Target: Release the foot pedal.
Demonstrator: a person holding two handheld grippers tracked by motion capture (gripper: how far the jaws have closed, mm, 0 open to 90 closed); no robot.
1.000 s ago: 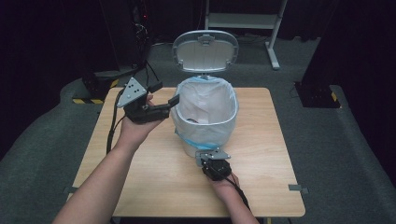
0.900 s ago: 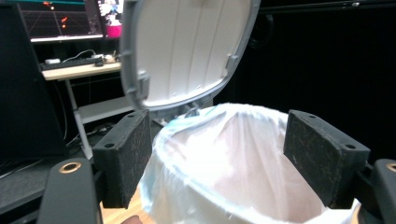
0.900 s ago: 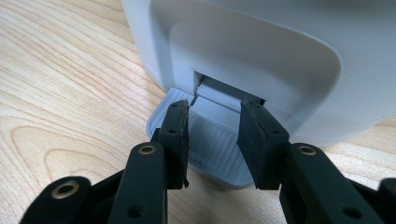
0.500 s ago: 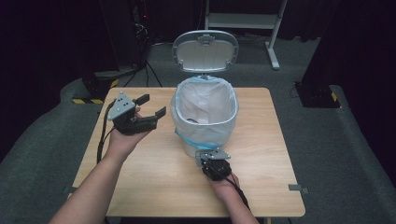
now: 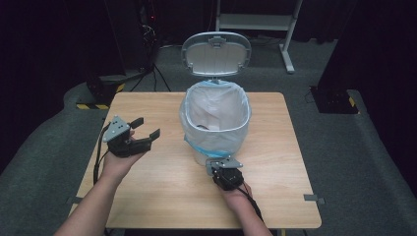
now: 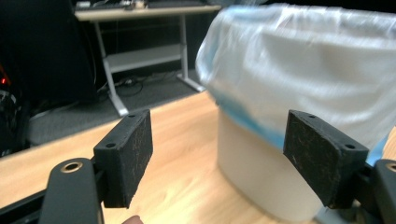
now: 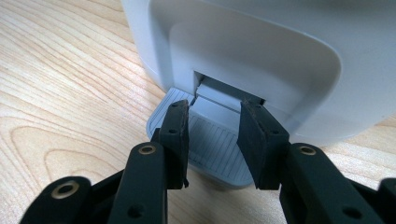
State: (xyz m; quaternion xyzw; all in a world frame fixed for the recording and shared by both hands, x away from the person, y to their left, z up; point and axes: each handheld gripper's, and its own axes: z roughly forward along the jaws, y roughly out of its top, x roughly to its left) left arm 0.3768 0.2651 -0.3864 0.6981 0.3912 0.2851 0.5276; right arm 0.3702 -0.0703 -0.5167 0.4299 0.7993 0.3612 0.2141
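While the left gripper (image 5: 145, 129) hangs over the table's 9 o'clock side, its jaws stand wide apart with nothing between them. From the left gripper view, the two black pads (image 6: 128, 154) frame bare wood and the bin's flank, touching neither. The left hand (image 5: 118, 164) cups the gripper body from below; its cable runs back along the forearm.

Right gripper (image 7: 212, 140): jaws parted a narrow way, tips resting over the grey ribbed pedal (image 7: 205, 144) at the foot of the bin. Pads lie on top of the pedal rather than clamped on it; whether they press it down, cannot tell. High view places this gripper (image 5: 222, 166) hard against the bin's base at 6 o'clock, right hand (image 5: 237, 194) behind it.

Pedal bin (image 5: 215, 123): white body, upright, at table centre, slightly toward 12 o'clock. Lid (image 5: 216, 53) stands open, tipped back toward 12 o'clock. A clear liner bag (image 6: 327, 74) with blue edging folds over the rim and hangs part-way down the outside. Something pale lies inside the liner; too indistinct to identify.

Table (image 5: 162, 191): light wood top. Grey carpet surrounds it; a white desk frame (image 5: 290, 34) stands at 1 o'clock, well apart.
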